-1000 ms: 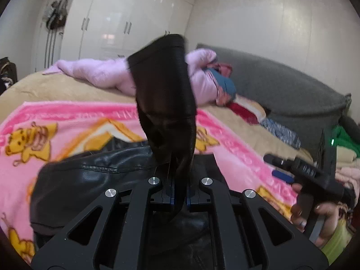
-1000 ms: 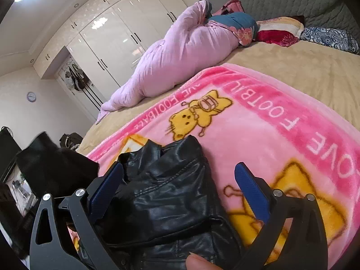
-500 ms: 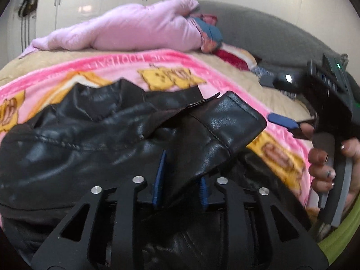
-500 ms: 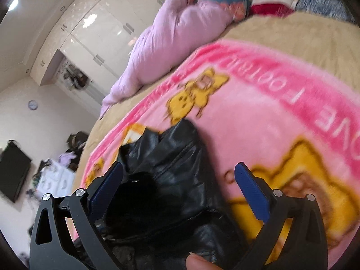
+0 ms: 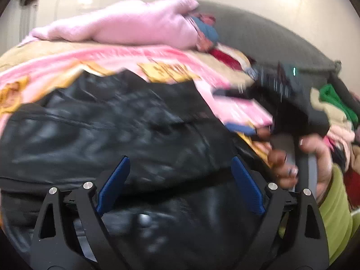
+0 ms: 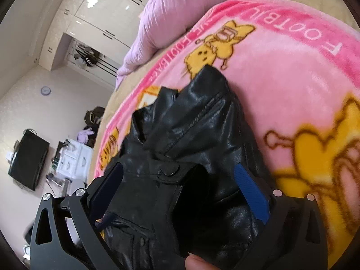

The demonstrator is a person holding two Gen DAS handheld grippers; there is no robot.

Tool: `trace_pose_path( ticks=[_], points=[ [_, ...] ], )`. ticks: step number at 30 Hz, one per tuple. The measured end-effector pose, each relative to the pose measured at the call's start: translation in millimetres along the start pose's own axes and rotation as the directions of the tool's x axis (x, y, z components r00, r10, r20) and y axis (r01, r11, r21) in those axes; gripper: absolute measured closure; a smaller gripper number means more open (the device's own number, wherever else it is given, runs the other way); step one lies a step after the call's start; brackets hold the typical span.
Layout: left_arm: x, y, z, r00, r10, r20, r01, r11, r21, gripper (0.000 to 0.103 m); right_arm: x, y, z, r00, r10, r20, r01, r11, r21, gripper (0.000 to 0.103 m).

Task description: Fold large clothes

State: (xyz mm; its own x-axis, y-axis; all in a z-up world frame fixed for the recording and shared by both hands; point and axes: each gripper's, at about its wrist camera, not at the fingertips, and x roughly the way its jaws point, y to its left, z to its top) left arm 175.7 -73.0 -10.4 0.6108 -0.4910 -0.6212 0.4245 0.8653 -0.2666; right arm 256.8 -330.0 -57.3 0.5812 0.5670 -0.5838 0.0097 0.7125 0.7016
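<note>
A black leather jacket (image 5: 112, 123) lies bunched on a pink cartoon blanket (image 5: 112, 56) on the bed. My left gripper (image 5: 179, 159) hovers low over its near part. Its jaws are opening and stand wide, with leather beneath them and neither pad pressing on it. In the right wrist view the jacket (image 6: 202, 123) shows a seam and a snap button. My right gripper (image 6: 178, 167) is open above that folded edge, gripping nothing. A hand (image 5: 315, 153) in a green sleeve holds the right gripper at the jacket's right side.
A pink padded garment (image 5: 135, 27) lies across the far side of the bed, before a grey headboard (image 5: 258, 40). Mixed clothes (image 5: 333, 99) are piled at the right. Off the bed's left side stand white wardrobes (image 6: 108, 6) and a dark screen (image 6: 29, 157).
My left gripper went from shut on a raised black flap of the jacket to wide open, and the flap now lies on the jacket. Both grippers have sunk closer to the leather.
</note>
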Motion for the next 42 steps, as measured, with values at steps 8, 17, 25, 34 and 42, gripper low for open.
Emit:
trace_pose_path(
  ticks=[8, 17, 25, 34, 42],
  points=[
    [-40.5, 97.5, 24.8, 0.971, 0.227, 0.076, -0.203, 0.947, -0.249, 0.014, 23.3, 14.9, -10.5, 0.995, -0.100, -0.006, 0.099, 0.988, -0.116, 0.052],
    [-55.3, 149.3, 50.8, 0.962, 0.255, 0.099, -0.201, 0.906, -0.373, 0.011, -32.0, 72.2, -16.0, 0.958, 0.026, 0.285, 0.093, 0.914, -0.396, 0.097],
    [9.5, 158.5, 40.1, 0.959, 0.278, -0.061, -0.281, 0.891, -0.355, 0.015, -17.9, 57.5, -7.4, 0.931, -0.160, 0.328, 0.288, 0.874, -0.392, 0.101],
    [25.1, 160.7, 21.7, 0.952, 0.295, -0.085, -0.307, 0.903, -0.301, 0.015, -14.6, 45.6, -9.5, 0.910, -0.230, 0.346, 0.351, 0.871, -0.345, 0.089],
    [6.2, 124.3, 13.5, 0.981, 0.191, -0.046, -0.196, 0.941, -0.275, 0.015, 31.3, 86.0, -38.3, 0.952, -0.204, 0.226, 0.296, 0.799, -0.524, 0.058]
  ],
)
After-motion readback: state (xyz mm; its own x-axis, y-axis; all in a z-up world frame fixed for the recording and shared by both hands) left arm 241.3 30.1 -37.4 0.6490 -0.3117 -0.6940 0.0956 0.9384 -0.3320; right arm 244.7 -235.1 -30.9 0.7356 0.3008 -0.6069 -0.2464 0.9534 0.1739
